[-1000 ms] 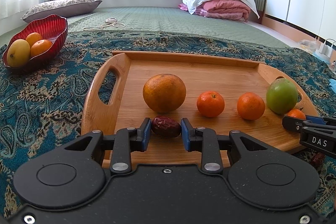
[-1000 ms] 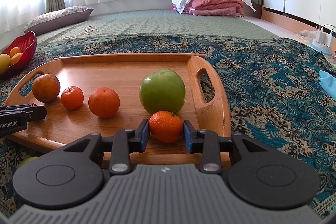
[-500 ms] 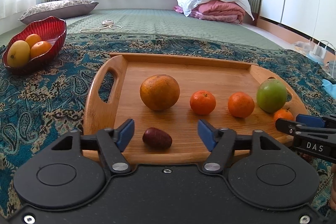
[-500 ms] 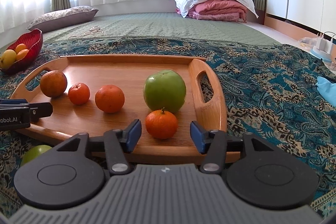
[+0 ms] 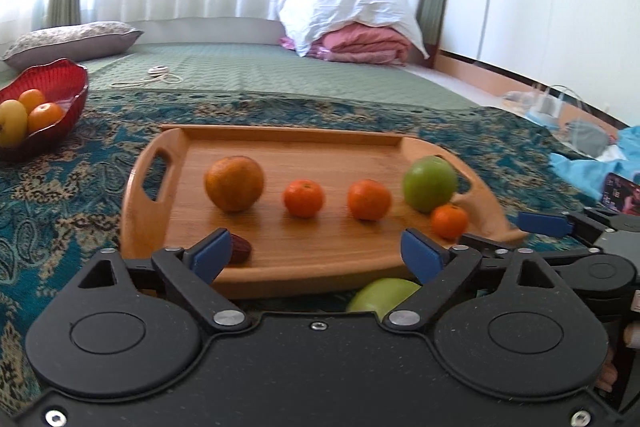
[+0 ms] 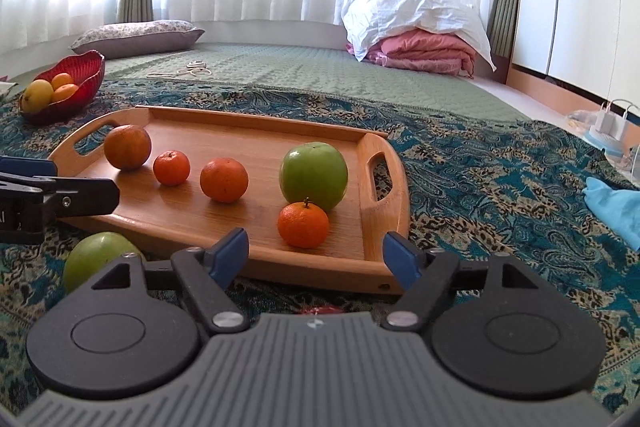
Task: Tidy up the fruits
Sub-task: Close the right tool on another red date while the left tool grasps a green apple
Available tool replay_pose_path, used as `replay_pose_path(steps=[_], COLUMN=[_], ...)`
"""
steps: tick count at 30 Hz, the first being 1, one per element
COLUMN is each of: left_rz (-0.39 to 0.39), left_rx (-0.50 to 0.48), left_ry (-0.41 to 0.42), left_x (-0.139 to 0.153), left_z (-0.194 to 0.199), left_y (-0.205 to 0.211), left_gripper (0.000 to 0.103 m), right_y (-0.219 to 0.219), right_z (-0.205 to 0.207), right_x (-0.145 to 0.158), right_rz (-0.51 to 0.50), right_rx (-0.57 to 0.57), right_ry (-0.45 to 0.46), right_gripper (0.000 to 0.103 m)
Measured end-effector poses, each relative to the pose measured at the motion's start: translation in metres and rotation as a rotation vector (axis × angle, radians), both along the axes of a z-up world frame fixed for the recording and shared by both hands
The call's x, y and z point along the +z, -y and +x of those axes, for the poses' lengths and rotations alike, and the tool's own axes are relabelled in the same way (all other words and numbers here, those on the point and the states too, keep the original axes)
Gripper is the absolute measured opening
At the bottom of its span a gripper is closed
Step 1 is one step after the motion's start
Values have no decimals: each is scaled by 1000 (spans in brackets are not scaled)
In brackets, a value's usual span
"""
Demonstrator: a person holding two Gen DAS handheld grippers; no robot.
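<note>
Both grippers, left (image 5: 316,247) and right (image 6: 316,253), just spread, empty; tray (image 6: 256,131): four oranges, one apple, perhaps date (image 5: 241,248).

A teal paisley cloth (image 6: 480,187) (spread over the bed) carries the wooden tray (image 6: 384,195), a red bowl (image 6: 86,75), and a green apple (image 6: 96,255) beside the tray.

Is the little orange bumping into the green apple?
Cannot tell. In the right wrist view the little orange overlaps the green apple, hiding any gap.

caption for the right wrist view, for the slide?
Right gripper, jaws open, before a wooden tray holding a green apple and four orange citrus fruits.
</note>
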State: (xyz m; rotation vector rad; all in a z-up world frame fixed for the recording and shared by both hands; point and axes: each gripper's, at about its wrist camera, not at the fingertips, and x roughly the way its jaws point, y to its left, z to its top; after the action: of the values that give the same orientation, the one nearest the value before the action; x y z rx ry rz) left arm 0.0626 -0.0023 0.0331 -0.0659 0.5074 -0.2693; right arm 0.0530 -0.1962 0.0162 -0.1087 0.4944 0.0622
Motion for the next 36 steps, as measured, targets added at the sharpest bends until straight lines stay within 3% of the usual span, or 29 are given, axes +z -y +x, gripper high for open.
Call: replay_pose_path(steps=[12,19,24,26,28,36], left_rz=[28,36,22,25,33,66], left_rx=[-92,-94,-104,-111,-115,-104], left_ry=[-37,-65,-82,-93,-111,-107], left_x=[-19,-28,-32,-34,-37,-39], left_z=[-21,-19,-19,-19,-18,-19], left_y=[25,31,32,34,37,43], left_gripper=[95,95,84,67,56,56], right_y=[2,2,3,3,3,-1], right_z=[-21,-19,-19,-18,-18,-20], right_x=[-16,-22,-26,-26,-26,-27], right_rz=[-27,-32,-26,-21,-13,-16], right_rx=[28,22,17,18,18,25], right_ry=[-44,-62,-69,-73,-75,-63], right_gripper=[86,79,69,62,58,36])
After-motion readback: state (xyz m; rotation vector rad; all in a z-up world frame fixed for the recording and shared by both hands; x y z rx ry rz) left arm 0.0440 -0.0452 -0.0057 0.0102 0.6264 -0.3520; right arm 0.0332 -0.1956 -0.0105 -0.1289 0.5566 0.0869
